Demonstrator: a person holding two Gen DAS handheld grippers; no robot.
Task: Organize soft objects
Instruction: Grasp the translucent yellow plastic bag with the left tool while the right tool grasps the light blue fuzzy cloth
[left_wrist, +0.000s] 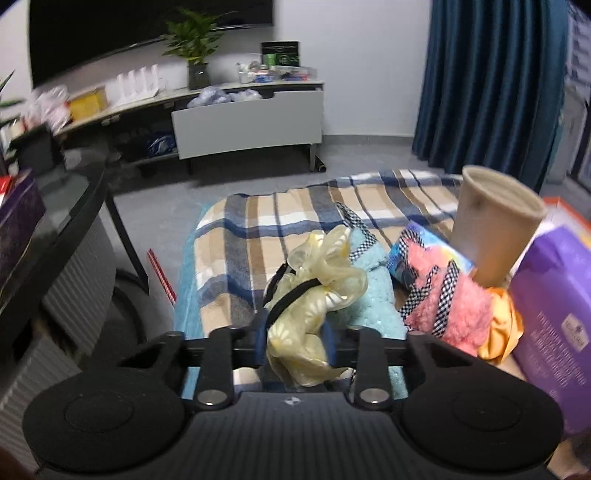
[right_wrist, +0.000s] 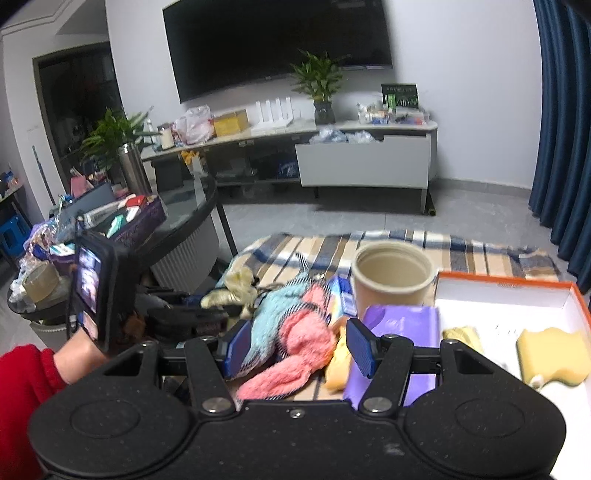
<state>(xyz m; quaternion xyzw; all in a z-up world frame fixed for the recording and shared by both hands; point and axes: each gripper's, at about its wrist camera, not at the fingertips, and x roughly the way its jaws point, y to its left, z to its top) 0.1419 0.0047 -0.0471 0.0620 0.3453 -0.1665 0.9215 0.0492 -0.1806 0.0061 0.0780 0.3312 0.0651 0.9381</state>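
The left gripper (left_wrist: 297, 341) tilts downward, its jaws clamped tight on a pale yellow scrunchie (left_wrist: 321, 291); the right gripper (right_wrist: 299, 347) also tilts downward, jaws parted with nothing gripped; a red sleeve (right_wrist: 22, 387) covers the left forearm.

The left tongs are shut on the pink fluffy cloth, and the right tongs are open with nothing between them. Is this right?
Not quite. The left tongs are shut on the pale yellow scrunchie, not the pink fluffy cloth, as the left wrist view shows. The right tongs are open, gripping nothing.
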